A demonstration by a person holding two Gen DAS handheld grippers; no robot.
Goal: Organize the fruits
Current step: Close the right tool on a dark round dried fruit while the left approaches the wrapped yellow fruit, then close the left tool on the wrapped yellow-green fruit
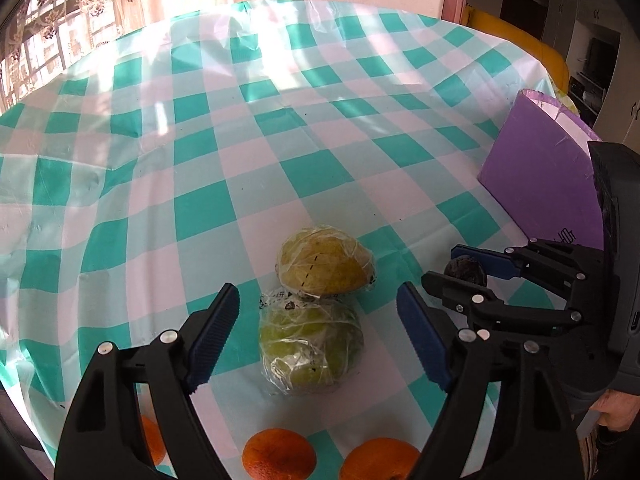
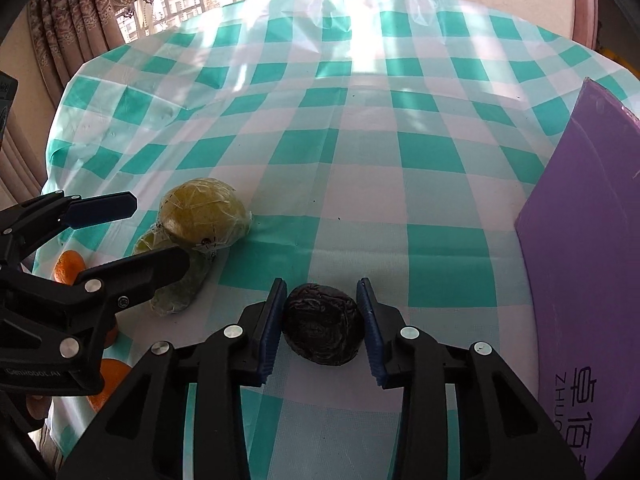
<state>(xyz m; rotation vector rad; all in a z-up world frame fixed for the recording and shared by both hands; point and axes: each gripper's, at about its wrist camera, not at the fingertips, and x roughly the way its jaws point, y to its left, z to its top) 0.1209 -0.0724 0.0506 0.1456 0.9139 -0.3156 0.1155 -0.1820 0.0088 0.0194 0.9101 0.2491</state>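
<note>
Blue ribbed pads of the right gripper press on both flanks of a dark, wrinkled fruit that rests on the table; this gripper is closed on it. Since the skin looks soft and puckered, the squeeze is best kept gentle and the lift straight up, with the fruit seated deep between the pads so it does not roll out.

The left gripper hangs with its jaws spread wide, holding nothing. Directly below and between its fingers lies a green fruit wrapped in film, and just beyond that, touching it, a yellower wrapped fruit. The film looks slippery, so any grip there should come down squarely across the widest part.

Nearer than the left gripper's fingers sit oranges, partly hidden by the gripper body. Off to the right of the right gripper stands a purple box, probably the place for sorted fruit; its inside cannot be seen. The teal-and-white checked cloth is creased, which may tip a round fruit set down carelessly.
</note>
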